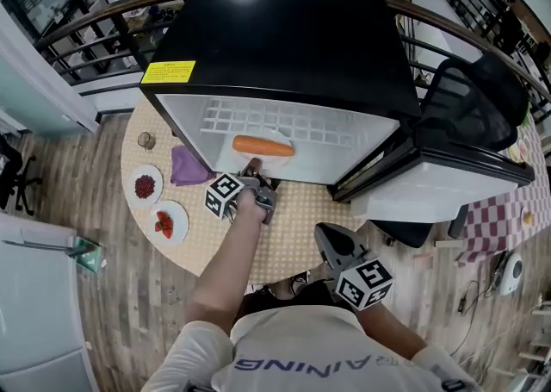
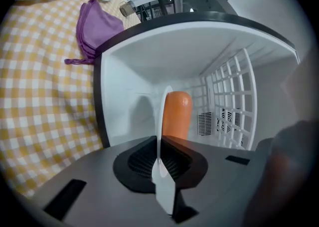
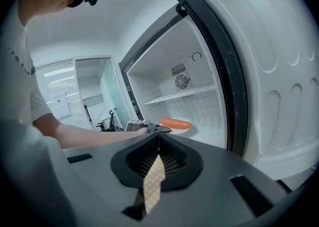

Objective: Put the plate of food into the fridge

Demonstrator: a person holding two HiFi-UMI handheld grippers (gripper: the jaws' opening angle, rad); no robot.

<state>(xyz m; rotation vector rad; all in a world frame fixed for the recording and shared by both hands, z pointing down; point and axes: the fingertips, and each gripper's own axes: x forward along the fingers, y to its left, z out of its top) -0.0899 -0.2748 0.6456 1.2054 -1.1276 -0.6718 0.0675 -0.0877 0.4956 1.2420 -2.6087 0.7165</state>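
A white plate [image 1: 277,135] carrying one long orange piece of food [image 1: 263,146] is inside the open fridge [image 1: 284,46], below its wire shelf [image 1: 284,119]. My left gripper [image 1: 256,168] is shut on the plate's near rim. The left gripper view shows that plate [image 2: 162,131] edge-on, pinched between the jaws, with the orange food [image 2: 177,113] beyond. Whether the plate rests on the fridge floor I cannot tell. My right gripper [image 1: 325,233] hangs shut and empty near my body, over the table. In the right gripper view it [image 3: 158,138] faces the plate [image 3: 183,127].
The fridge door [image 1: 448,175] stands open to the right. On the checked round table [image 1: 301,227], left of the fridge, lie a purple cloth [image 1: 187,166], two plates of red food [image 1: 147,184] [image 1: 169,222] and a small cup [image 1: 146,140]. A black chair [image 1: 482,97] stands behind the door.
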